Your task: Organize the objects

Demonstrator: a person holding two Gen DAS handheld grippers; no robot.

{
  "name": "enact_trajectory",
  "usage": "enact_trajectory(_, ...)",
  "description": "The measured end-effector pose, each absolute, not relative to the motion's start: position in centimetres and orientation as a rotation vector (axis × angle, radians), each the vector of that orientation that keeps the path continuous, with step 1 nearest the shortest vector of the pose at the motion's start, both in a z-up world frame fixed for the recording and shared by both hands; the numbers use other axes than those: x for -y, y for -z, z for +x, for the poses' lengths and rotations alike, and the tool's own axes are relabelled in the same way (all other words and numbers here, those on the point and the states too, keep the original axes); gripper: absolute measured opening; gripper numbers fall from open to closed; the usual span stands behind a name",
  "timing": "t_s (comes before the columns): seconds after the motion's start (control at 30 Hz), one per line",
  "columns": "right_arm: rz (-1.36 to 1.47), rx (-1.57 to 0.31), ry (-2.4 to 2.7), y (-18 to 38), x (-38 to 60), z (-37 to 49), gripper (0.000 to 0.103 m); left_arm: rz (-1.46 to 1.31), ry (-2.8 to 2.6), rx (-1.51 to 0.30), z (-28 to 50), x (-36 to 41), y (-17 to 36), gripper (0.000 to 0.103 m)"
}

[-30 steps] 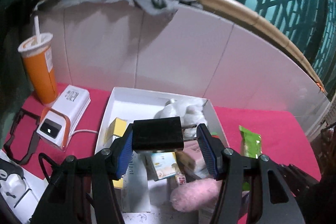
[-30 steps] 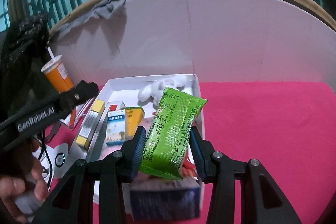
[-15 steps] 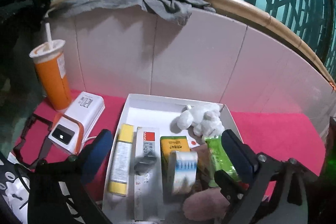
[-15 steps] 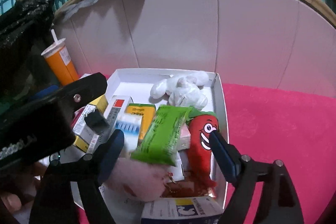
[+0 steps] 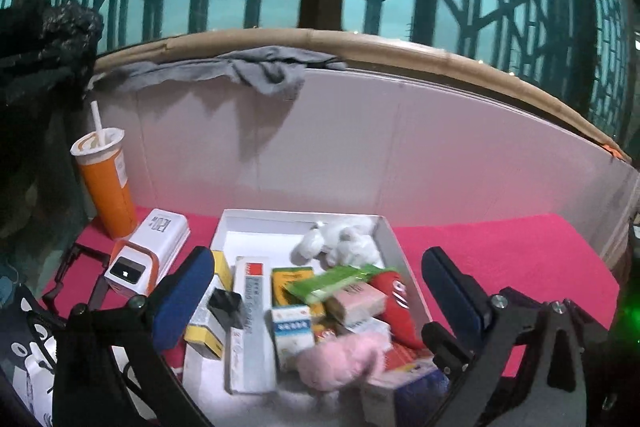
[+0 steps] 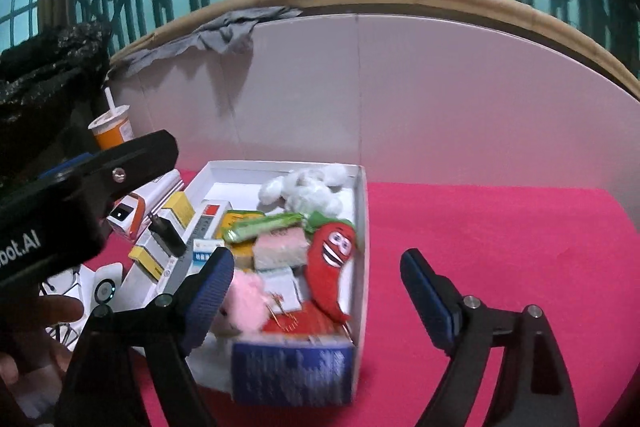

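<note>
A white box point(image 5: 256, 231) point(image 6: 362, 211) on the pink table holds several items. A black plug adapter point(image 5: 227, 306) point(image 6: 167, 234) lies on the boxes at its left. A green snack packet point(image 5: 334, 281) point(image 6: 262, 227) lies across the middle, beside a red chili plush point(image 5: 394, 303) point(image 6: 332, 259), a white plush point(image 5: 344, 247) and a pink plush point(image 5: 340, 363). My left gripper point(image 5: 320, 299) is open and empty above the box. My right gripper point(image 6: 320, 291) is open and empty over the box's right edge.
An orange cup with a straw point(image 5: 106, 187) and a white-and-orange power bank point(image 5: 146, 253) stand left of the box. A white wall panel point(image 5: 400, 155) closes the back. Pink cloth point(image 6: 500, 239) stretches right of the box. The left gripper's body point(image 6: 80, 195) crosses the right wrist view.
Both grippers have opened. The left one let go of the black adapter and the right one the green packet; both now lie in the box. Both grippers have pulled back and up.
</note>
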State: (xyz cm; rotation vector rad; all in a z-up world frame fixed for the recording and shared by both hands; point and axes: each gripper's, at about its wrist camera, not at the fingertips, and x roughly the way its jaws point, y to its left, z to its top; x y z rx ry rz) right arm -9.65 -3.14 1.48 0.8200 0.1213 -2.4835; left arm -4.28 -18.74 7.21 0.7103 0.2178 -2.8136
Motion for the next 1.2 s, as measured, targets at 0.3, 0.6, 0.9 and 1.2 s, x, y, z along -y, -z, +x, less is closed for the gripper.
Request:
enact_trajectory(0.3,0.803,-0.008,2.545,-2.0,-2.9,-6.5,0.090,0.712,2.885,-0.214,-1.5,14.4,-7.6,0.103)
enact_trajectory(0.6,0.821,0.061,2.640,-1.5,-6.8,-2.5,0.091,0.740,2.844,-0.124,1.5,11.2,-7.3,0.103)
enact_trajectory(0.9,0.796,0.136,2.683,-1.1,-10.3,0.1,0.096,0.718,2.754,0.065,4.5,8.2,-7.2,0.103)
enact_trajectory(1.2,0.671,0.175,2.762,-3.2,-12.9,2.8,0.103,0.585,2.866,-0.055,8.5,7.2,-10.3,0.103)
